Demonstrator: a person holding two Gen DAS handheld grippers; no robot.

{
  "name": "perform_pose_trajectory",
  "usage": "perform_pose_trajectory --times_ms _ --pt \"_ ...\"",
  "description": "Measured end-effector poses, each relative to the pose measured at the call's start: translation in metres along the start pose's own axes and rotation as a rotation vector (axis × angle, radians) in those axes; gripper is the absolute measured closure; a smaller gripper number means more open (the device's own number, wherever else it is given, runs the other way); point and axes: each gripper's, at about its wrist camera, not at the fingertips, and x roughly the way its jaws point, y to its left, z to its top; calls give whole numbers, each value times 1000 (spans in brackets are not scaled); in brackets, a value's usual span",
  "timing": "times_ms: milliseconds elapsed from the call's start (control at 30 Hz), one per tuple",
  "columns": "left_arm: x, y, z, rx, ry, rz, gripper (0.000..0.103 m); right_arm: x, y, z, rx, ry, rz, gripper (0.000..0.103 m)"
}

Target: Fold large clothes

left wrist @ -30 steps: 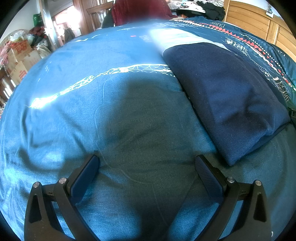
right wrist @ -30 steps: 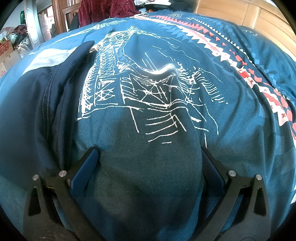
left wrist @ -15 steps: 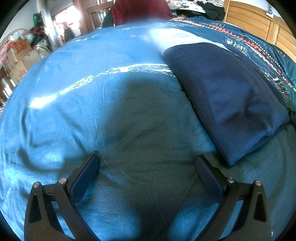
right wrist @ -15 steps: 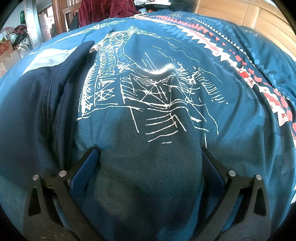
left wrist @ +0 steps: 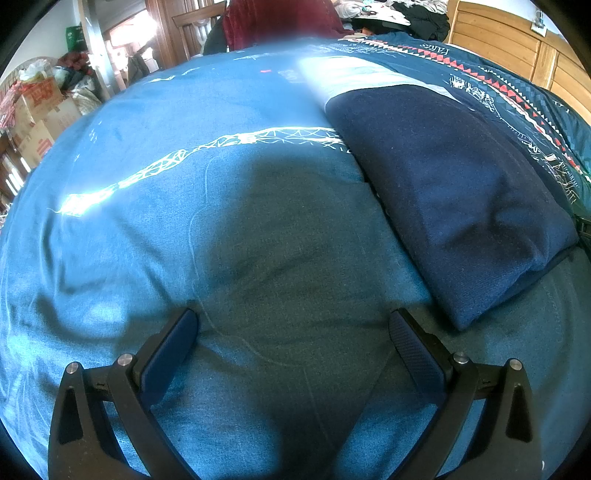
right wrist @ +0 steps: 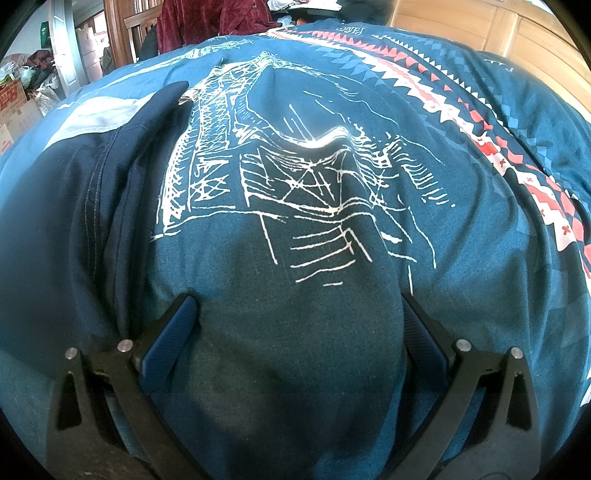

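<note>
A folded dark navy garment point(left wrist: 454, 199) lies on the teal bedspread point(left wrist: 184, 147), right of my left gripper point(left wrist: 291, 325). That gripper is open and hovers low over bare bedspread, with nothing between its fingers. In the right wrist view the same navy garment point(right wrist: 74, 206) lies at the left, a stitched seam showing. My right gripper point(right wrist: 295, 314) is open too, its fingers spread over a raised hump of the printed bedspread point(right wrist: 314, 192), just right of the garment's edge. Whether the pads touch the cloth is unclear.
A wooden headboard point(left wrist: 509, 44) runs along the far right. Beyond the bed stand a chair draped in dark red cloth point(left wrist: 273, 22), piled clothes point(left wrist: 406, 11) and cardboard boxes point(left wrist: 40, 110) at the left. The bedspread carries a red and white pattern band point(right wrist: 480, 122).
</note>
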Motion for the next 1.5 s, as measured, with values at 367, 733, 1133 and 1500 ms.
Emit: perform_pose_trajectory --times_ms 367,733,1133,1500 --pt "1 -1 7 -12 50 -4 0 0 0 0 0 0 0 0" --pt "3 -1 6 -29 50 -13 0 0 0 0 0 0 0 0" --pt "6 -8 12 -15 41 25 0 3 0 1 3 -5 -1 0" --pt "10 -8 20 -12 18 26 0 6 -2 13 -31 68 21 0"
